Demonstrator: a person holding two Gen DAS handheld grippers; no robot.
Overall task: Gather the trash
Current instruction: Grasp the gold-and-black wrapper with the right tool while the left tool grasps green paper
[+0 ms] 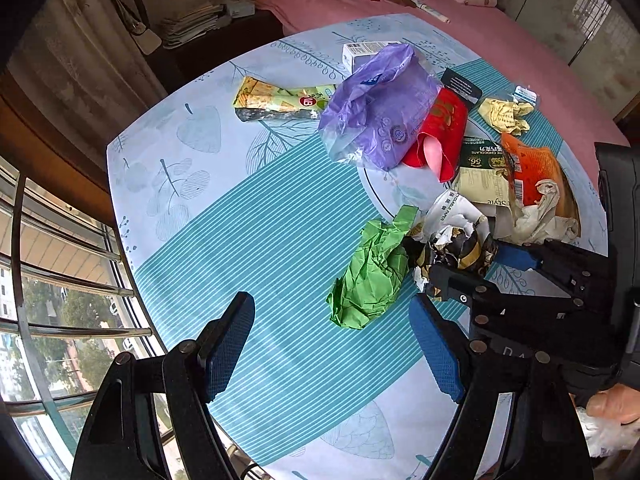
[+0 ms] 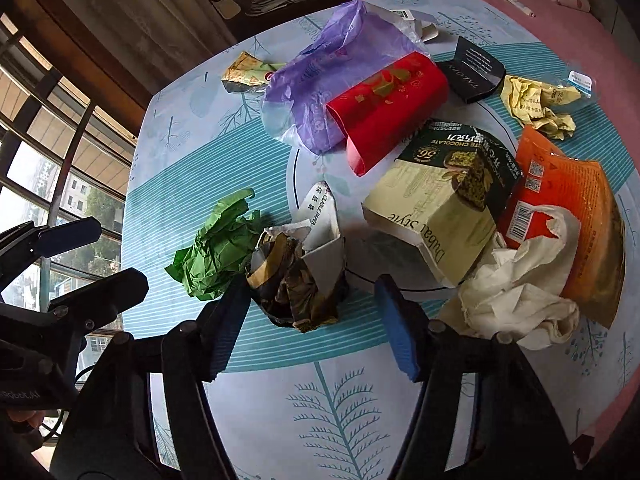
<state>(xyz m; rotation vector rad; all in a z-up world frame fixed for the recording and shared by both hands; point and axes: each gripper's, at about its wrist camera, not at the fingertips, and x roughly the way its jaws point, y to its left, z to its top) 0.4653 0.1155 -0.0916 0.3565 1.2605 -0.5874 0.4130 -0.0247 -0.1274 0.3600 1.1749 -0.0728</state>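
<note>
Left gripper: the left gripper (image 1: 332,354) hung wide open over the striped blue cloth of the bench (image 1: 256,240), blue pads (image 1: 230,350) bare, holding nothing and touching nothing!

Green wad: the crumpled green tissue paper wad (image 1: 372,276) lay on the bench just ahead of that gripper, closer to its right pad. By the look of it, feather-light and soft, likely to squash flat under a squeeze; the fat middle seemed the place to pinch.

Dark crumple: the crumpled black-and-gold paper wrapper with a white torn flap (image 2: 298,280) sat touching the green wad's right side. Light and springy, I judged; the bunched dark body offered a surer hold than the loose flap.

Right gripper: and there it was, the right gripper (image 2: 310,320) spread wide around the near end of that dark wrapper, left pad (image 2: 226,324) just about touching it, right pad well clear. Nothing clamped yet!

Chocolate box: the cream-and-dark-green cardboard chocolate box (image 2: 440,208) lay torn open just beyond, stiffer, probably best taken by an edge.

White tissue: the crumpled white tissue (image 2: 520,280) lay at the right, draped against an orange foil pouch (image 2: 572,200); limp stuff, the pouch likely slippery.

Far pile: a purple plastic bag (image 2: 316,80) and a red paper sleeve (image 2: 384,104) sat farther back.
</note>
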